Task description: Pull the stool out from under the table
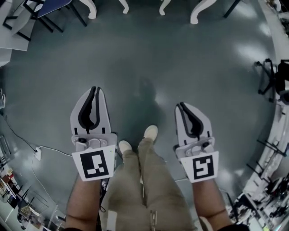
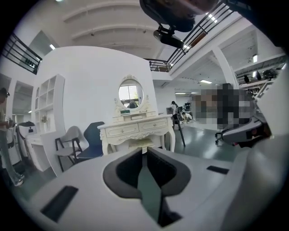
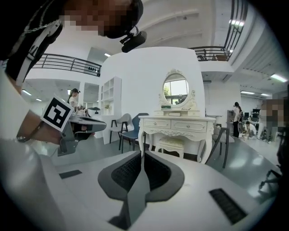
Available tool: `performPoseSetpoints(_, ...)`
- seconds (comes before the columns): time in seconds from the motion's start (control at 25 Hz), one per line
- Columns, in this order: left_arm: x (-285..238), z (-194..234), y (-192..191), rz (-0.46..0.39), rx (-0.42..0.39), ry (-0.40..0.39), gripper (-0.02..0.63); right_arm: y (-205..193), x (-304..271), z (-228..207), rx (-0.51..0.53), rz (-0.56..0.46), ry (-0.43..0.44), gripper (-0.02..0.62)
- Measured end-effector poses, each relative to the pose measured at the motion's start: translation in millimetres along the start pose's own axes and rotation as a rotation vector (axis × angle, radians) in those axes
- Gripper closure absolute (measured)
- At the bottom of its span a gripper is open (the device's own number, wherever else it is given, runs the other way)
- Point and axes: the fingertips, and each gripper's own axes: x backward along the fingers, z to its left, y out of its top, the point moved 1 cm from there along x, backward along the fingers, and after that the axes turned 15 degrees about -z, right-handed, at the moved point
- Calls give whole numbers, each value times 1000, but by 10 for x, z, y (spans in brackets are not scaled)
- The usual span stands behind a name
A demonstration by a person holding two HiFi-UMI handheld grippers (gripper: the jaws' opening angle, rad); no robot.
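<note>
A white dressing table (image 3: 177, 125) with an oval mirror stands several steps ahead. A cream cushioned stool (image 3: 172, 144) is tucked under it between the legs. The left gripper view shows the same table (image 2: 135, 129) and stool (image 2: 137, 144), partly hidden behind the jaws. In the head view only the table's curved white legs (image 1: 195, 13) show at the top edge. My left gripper (image 1: 94, 91) and right gripper (image 1: 181, 106) hang side by side over the grey floor, far short of the stool. Both are shut with nothing between their pads, as the left gripper (image 2: 144, 151) and right gripper (image 3: 143, 156) views confirm.
A grey chair (image 3: 118, 125) and a blue chair (image 3: 133, 129) stand left of the table, and a dark chair (image 3: 220, 137) stands to its right. A power strip with cable (image 1: 38, 153) lies on the floor at left. Equipment racks (image 1: 271, 81) line the right side. People stand in the background.
</note>
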Motion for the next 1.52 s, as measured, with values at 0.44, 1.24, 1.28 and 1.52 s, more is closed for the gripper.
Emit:
performPoseSetpoints(0.44, -170, -184, -410, 119, 64, -52, 407, -205, -213, -389, -50, 42, 18, 394)
performPoseSetpoints(1.24, -1051, -13, -520, 134, 42, -167, 405, -311, -966, -542, -89, 109, -20, 385)
performPoseSetpoints(1.28, -1123, 19, -525, 135, 36, -174, 405, -325, -1058, -548, -93, 109, -18, 385)
performPoseSetpoints(1.52, -1458, 301, -621, 162, -4, -229, 405, -282, -1696, -418, -127, 85, -5, 385)
